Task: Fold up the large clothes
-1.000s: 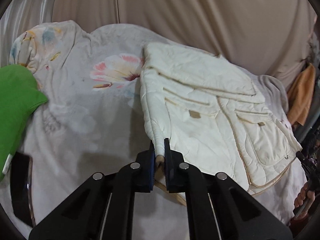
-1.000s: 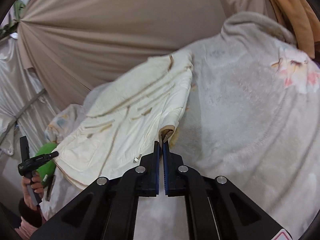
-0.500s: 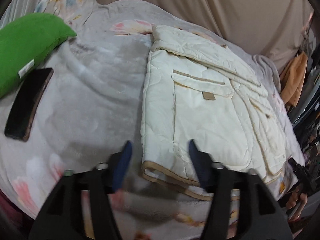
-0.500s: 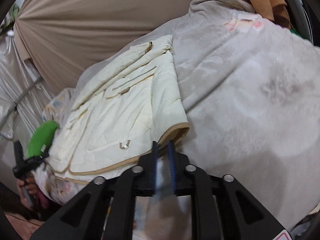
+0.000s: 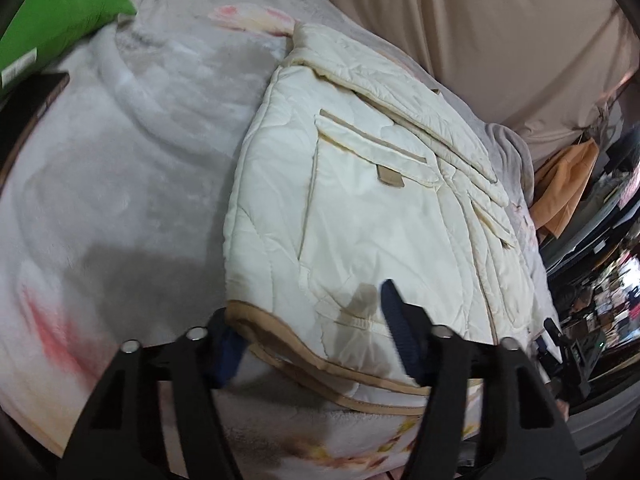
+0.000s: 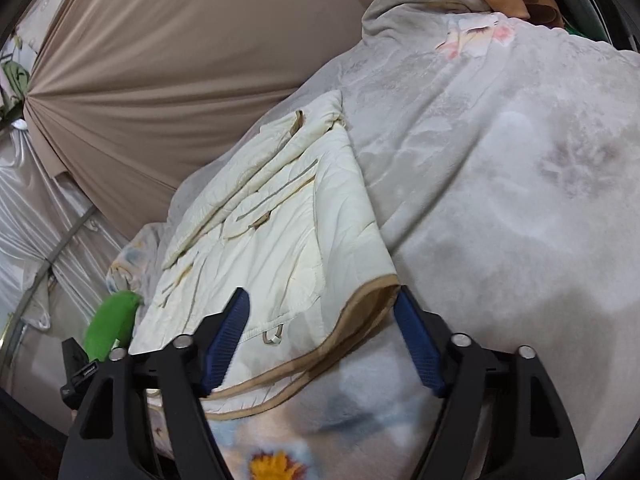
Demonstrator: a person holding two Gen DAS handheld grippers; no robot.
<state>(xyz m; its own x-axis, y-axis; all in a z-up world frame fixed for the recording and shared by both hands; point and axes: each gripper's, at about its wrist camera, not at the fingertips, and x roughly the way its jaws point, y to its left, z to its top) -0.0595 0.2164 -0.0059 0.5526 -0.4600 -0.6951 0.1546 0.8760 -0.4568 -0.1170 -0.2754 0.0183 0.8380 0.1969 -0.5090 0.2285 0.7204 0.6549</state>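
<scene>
A cream quilted jacket (image 5: 360,208) with tan trim lies folded flat on a grey flowered blanket (image 5: 140,152). It also shows in the right wrist view (image 6: 272,248). My left gripper (image 5: 312,336) is open and empty, its jaws wide apart over the jacket's near tan hem at its left corner. My right gripper (image 6: 324,340) is open and empty, its jaws spread on either side of the hem's right corner. Neither holds cloth.
A green pillow (image 5: 52,16) and a dark phone (image 5: 28,104) lie at the blanket's left. A beige curtain (image 6: 180,52) hangs behind the bed. Orange cloth (image 5: 568,184) hangs at the right, with dark clutter below it.
Both grippers held the jacket's hem corners one second ago. They have let go, opened wide and drawn back, and the jacket now lies flat.
</scene>
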